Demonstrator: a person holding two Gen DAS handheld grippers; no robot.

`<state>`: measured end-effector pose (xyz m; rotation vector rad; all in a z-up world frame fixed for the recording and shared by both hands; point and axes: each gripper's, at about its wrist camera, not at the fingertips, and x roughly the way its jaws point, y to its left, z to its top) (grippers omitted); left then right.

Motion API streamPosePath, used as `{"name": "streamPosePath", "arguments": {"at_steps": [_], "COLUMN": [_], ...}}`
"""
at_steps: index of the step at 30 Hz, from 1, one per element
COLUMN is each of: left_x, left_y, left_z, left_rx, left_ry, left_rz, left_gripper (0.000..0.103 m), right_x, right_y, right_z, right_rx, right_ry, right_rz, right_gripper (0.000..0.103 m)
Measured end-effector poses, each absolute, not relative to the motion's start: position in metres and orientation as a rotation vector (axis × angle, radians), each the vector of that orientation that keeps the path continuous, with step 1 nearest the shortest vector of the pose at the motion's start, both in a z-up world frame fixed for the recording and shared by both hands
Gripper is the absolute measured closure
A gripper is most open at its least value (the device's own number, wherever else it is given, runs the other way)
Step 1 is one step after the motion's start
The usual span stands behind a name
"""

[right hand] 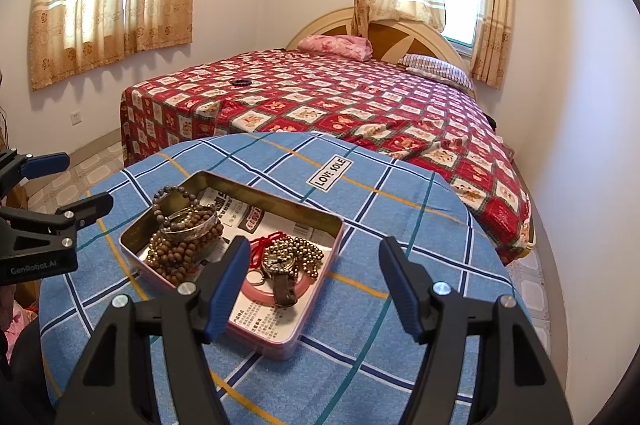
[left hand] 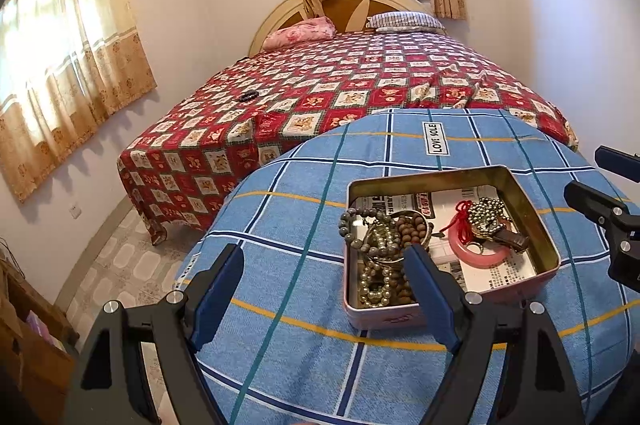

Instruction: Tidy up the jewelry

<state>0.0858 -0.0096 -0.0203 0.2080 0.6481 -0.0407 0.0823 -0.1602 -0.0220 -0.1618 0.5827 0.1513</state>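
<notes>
A round table under a blue plaid cloth carries a shallow metal tin, lined with printed paper, which sits toward the middle of the tabletop. Inside the tin, at its left end, a heap of brown wooden bead strands lies tangled with a silver bangle and a grey bead bracelet that leans over the tin's far-left rim. At the right end a pink bangle lies flat, with a red cord, a metal ball chain and a watch on a brown leather strap piled on it. The left gripper hangs over the near-left part of the tabletop with its fingers spread wide and nothing between them; its right finger overlaps the tin's near-left corner in the left wrist view. The right gripper is likewise spread and empty, above the tin's near-right corner. A white label reading "LOVE SOLE" lies on the cloth beyond the tin. Behind the table stands a bed with a red patterned cover, with a small dark ring-shaped object on it.
</notes>
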Motion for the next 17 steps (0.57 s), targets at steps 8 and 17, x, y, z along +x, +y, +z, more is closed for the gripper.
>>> {"name": "streamPosePath", "arguments": {"at_steps": [8, 17], "left_x": [0.09, 0.088], "left_y": [-0.007, -0.008], "left_z": [-0.022, -0.023], "left_rx": [0.204, 0.218], "left_ry": [0.666, 0.654], "left_rz": [-0.027, -0.021], "left_gripper": [0.02, 0.02], "right_x": [0.082, 0.084], "right_y": [-0.162, -0.172], "right_z": [-0.022, -0.024], "right_rx": [-0.163, -0.162], "right_ry": [0.581, 0.593], "right_rz": [0.152, 0.133], "right_gripper": [0.03, 0.03]}}
